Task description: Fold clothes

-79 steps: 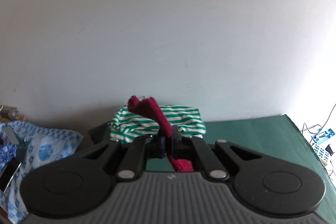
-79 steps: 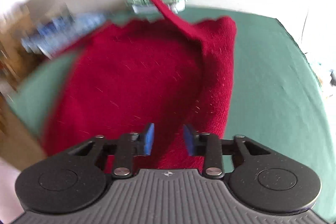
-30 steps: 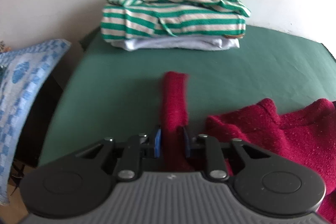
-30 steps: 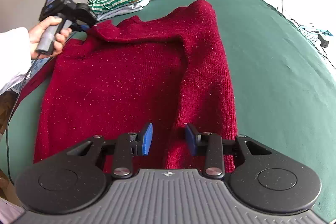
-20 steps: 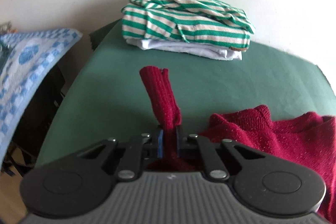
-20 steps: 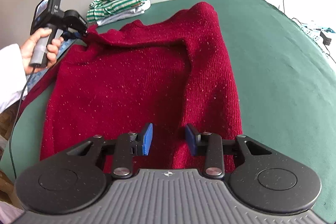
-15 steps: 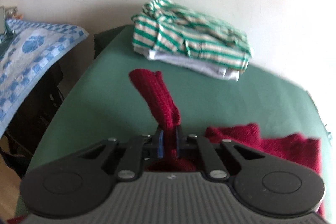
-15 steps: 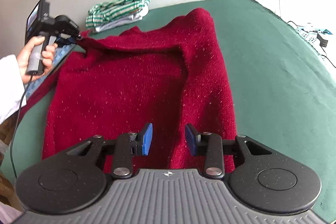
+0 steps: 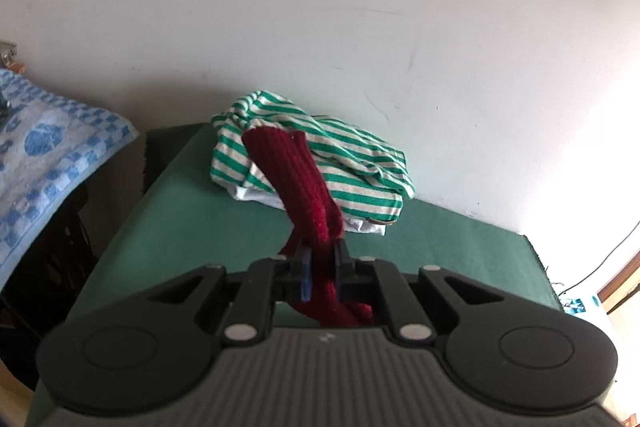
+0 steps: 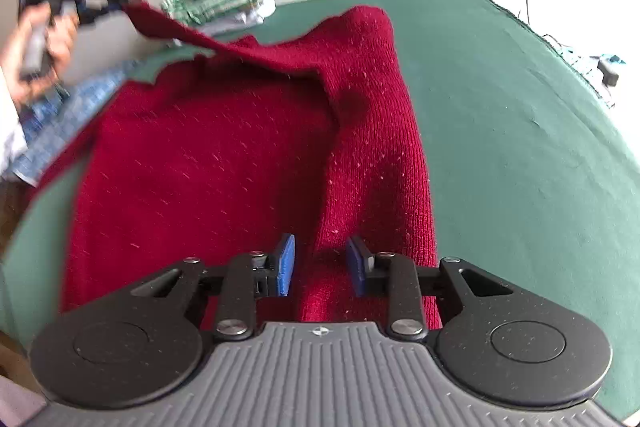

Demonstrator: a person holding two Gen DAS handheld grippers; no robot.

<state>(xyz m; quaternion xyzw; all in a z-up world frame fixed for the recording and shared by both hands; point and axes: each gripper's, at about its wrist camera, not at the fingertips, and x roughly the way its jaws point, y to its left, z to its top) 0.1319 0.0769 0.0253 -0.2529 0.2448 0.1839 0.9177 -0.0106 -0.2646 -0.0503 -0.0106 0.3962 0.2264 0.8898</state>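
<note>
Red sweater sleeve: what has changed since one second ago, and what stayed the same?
The left hand-held gripper, still shut on the sleeve, has lifted it up off the green table. The right hand-held gripper stays open over the sweater body. The striped stack has not moved.

You're in a home room: green-covered table (image 10: 520, 147) against a plain white wall (image 9: 320, 7), folded striped laundry (image 9: 360, 163), a blue patterned towel (image 9: 48, 155) alongside.

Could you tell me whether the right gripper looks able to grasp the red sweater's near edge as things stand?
Probably yes: the right gripper is open just above the red sweater, nothing lies between, and the left gripper holds only a far sleeve.
</note>
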